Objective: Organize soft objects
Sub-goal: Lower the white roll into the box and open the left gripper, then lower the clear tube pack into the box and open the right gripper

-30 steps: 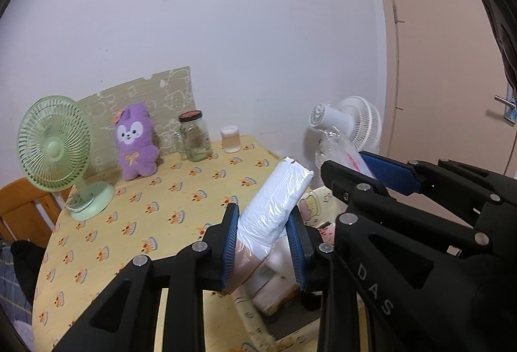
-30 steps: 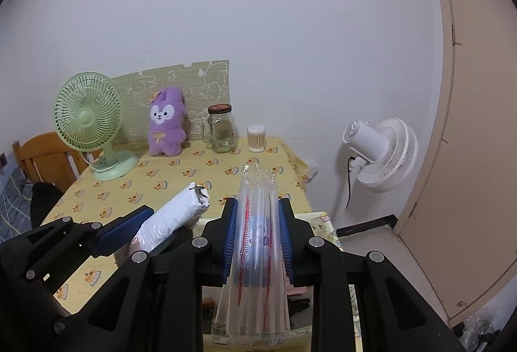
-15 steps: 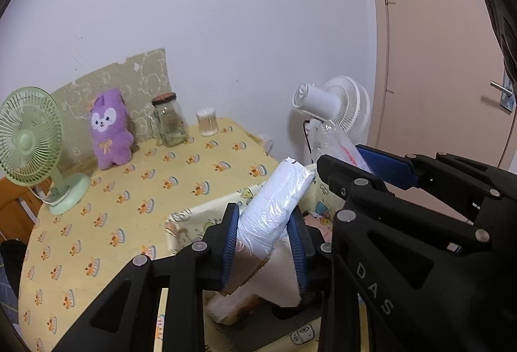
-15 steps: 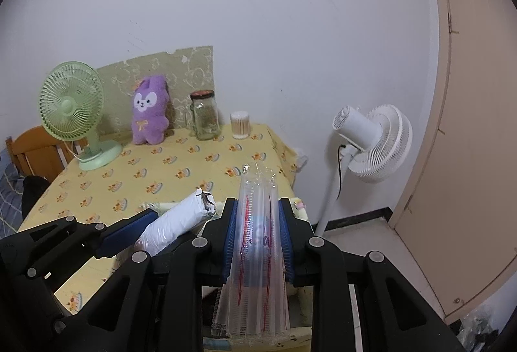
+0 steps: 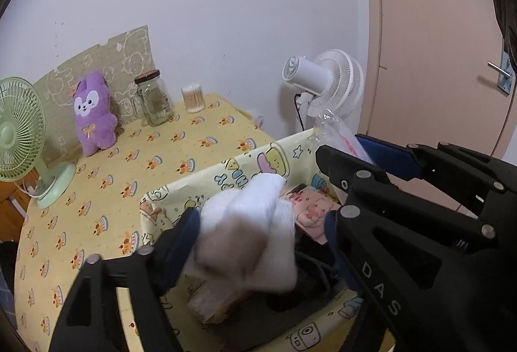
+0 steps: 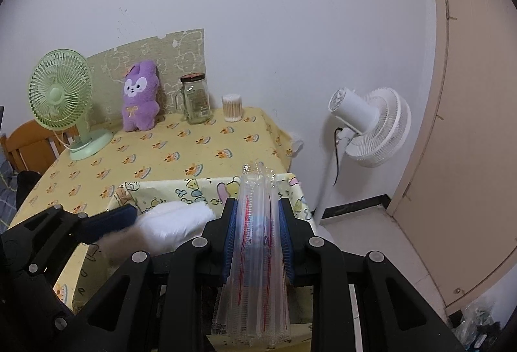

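A white plastic-wrapped roll (image 5: 255, 222) is blurred between the spread fingers of my left gripper (image 5: 261, 232), above a yellow cartoon-print storage box (image 5: 232, 171); it looks loose in the jaws. It also shows in the right wrist view (image 6: 174, 227). My right gripper (image 6: 258, 235) is shut on a clear plastic sleeve with red print (image 6: 257, 239), held upright over the box's right side (image 6: 297, 190). A purple plush bunny (image 5: 93, 112) stands at the back of the table.
The table has a yellow patterned cloth (image 5: 106, 177). A green desk fan (image 5: 22, 132), a glass jar (image 5: 155, 103) and a cotton-swab tub (image 5: 193, 97) stand at the back. A white floor fan (image 6: 368, 125) stands right, beside a door (image 5: 436, 38).
My left gripper has opened wide and the white roll has slipped down, blurred, toward the box. Both grippers have come lower over the box. The right grip is unchanged.
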Tool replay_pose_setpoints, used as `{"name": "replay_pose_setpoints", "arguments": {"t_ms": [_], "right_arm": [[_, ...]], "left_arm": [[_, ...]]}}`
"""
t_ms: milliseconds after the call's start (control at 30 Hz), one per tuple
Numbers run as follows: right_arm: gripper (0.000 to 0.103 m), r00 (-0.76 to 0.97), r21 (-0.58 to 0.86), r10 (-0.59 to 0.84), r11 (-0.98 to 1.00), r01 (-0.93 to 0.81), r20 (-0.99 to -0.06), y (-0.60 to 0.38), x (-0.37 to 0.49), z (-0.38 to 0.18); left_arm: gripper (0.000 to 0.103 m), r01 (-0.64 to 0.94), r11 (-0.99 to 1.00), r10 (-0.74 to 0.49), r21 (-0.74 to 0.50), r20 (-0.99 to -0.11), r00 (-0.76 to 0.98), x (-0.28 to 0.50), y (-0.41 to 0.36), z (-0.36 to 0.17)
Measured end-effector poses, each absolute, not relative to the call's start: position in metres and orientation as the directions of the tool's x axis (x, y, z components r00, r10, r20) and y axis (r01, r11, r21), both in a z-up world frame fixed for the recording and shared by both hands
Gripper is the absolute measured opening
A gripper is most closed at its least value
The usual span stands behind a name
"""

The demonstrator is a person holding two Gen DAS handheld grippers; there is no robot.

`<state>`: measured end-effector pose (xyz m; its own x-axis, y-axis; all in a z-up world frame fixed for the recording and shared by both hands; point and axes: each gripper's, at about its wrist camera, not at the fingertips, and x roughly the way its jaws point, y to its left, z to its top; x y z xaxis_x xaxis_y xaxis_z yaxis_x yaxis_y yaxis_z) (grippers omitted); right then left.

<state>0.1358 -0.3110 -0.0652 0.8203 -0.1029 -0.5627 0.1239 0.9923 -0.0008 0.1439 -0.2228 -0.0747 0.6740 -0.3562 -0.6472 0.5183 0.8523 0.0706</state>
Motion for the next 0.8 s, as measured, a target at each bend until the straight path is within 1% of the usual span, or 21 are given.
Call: {"name": "replay_pose_setpoints", "arguments": {"t_ms": [100, 300, 400, 433, 467, 500, 533, 567, 700, 800], "right_arm": [[0.027, 0.820, 0.014, -0.084, 0.994, 0.112, -0.566, -0.310, 0.137, -0.067], [0.027, 0.804, 0.045, -0.050, 0.994, 0.095, -0.593, -0.306, 0.142, -0.077], [0.030, 0.786, 0.079, -0.026, 0.992, 0.095, -0.618, -0.308, 0.146, -0.086], [0.034, 0.780, 0.086, -0.021, 0.992, 0.096, -0.625, -0.309, 0.148, -0.087], [0.042, 0.773, 0.098, -0.016, 0.990, 0.101, -0.634, -0.310, 0.149, -0.090], [0.049, 0.767, 0.109, -0.014, 0.988, 0.109, -0.641, -0.311, 0.150, -0.091], [0.064, 0.766, 0.112, -0.015, 0.987, 0.113, -0.642, -0.312, 0.149, -0.092], [0.070, 0.769, 0.113, -0.015, 0.987, 0.113, -0.639, -0.312, 0.147, -0.091], [0.074, 0.775, 0.111, -0.022, 0.987, 0.118, -0.632, -0.311, 0.140, -0.085], [0.083, 0.773, 0.106, -0.039, 0.985, 0.136, -0.633, -0.311, 0.136, -0.079]], "left_arm": [[0.089, 0.506, 0.858, -0.326, 0.084, -0.673, 0.664, 0.146, -0.221, -0.077], [0.090, 0.485, 0.870, -0.285, 0.096, -0.705, 0.650, 0.151, -0.218, -0.086], [0.090, 0.481, 0.872, -0.279, 0.088, -0.717, 0.638, 0.153, -0.219, -0.091], [0.090, 0.478, 0.874, -0.278, 0.090, -0.715, 0.642, 0.153, -0.219, -0.092], [0.089, 0.476, 0.874, -0.275, 0.094, -0.712, 0.646, 0.152, -0.220, -0.092], [0.089, 0.476, 0.874, -0.272, 0.100, -0.711, 0.649, 0.152, -0.221, -0.092], [0.089, 0.476, 0.874, -0.270, 0.104, -0.709, 0.651, 0.151, -0.222, -0.092], [0.089, 0.477, 0.873, -0.274, 0.101, -0.707, 0.652, 0.150, -0.222, -0.091], [0.089, 0.484, 0.871, -0.296, 0.081, -0.699, 0.651, 0.148, -0.221, -0.087], [0.089, 0.486, 0.871, -0.309, 0.069, -0.693, 0.652, 0.145, -0.219, -0.082]]}}
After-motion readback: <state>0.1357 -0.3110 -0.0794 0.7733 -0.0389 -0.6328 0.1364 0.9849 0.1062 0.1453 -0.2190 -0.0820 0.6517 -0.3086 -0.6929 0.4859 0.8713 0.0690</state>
